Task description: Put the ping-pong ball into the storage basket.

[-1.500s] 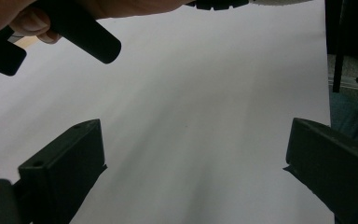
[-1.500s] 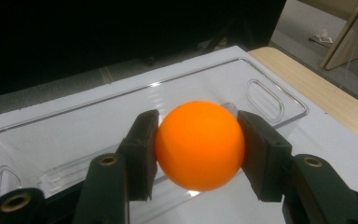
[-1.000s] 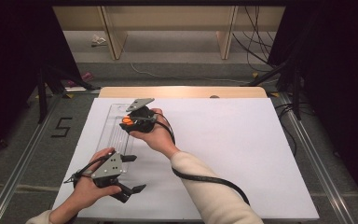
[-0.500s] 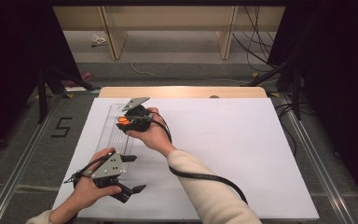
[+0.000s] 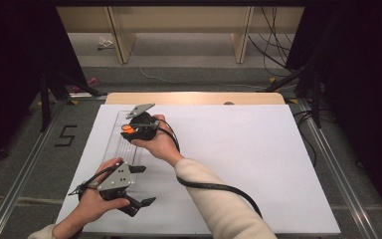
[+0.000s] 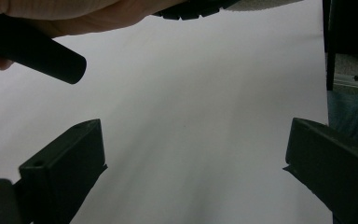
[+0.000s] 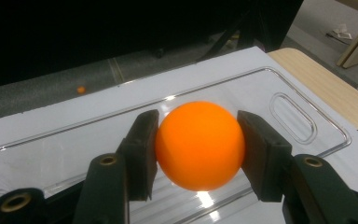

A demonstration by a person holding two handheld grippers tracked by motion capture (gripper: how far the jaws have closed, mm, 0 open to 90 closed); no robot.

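nearest to the person, the left gripper (image 5: 138, 203) sits low over the white sheet (image 5: 238, 164) at the front left. its jaws are spread wide with nothing between them, plain paper under it in the left gripper view, so it's just idling.

a bit further out, the right gripper (image 5: 128, 130) is the busy one. it's clamped on the orange ball (image 7: 199, 143), one pad pressed to each side of it, a clean centred grip. the ball is held just above the clear plastic tray (image 7: 279, 84), which lies flat along the left edge of the sheet, its slotted handle end toward the wooden table edge (image 7: 335, 88).

so i'd say this is the carry/placing step: ball in hand, hovering over the tray. next move probably calls for lowering it till it touches the tray, then opening slowly. the tray looks smooth and nearly flat, so the ball could easily roll off if it's dropped from any height.

further back there's just floor and some shelf legs.
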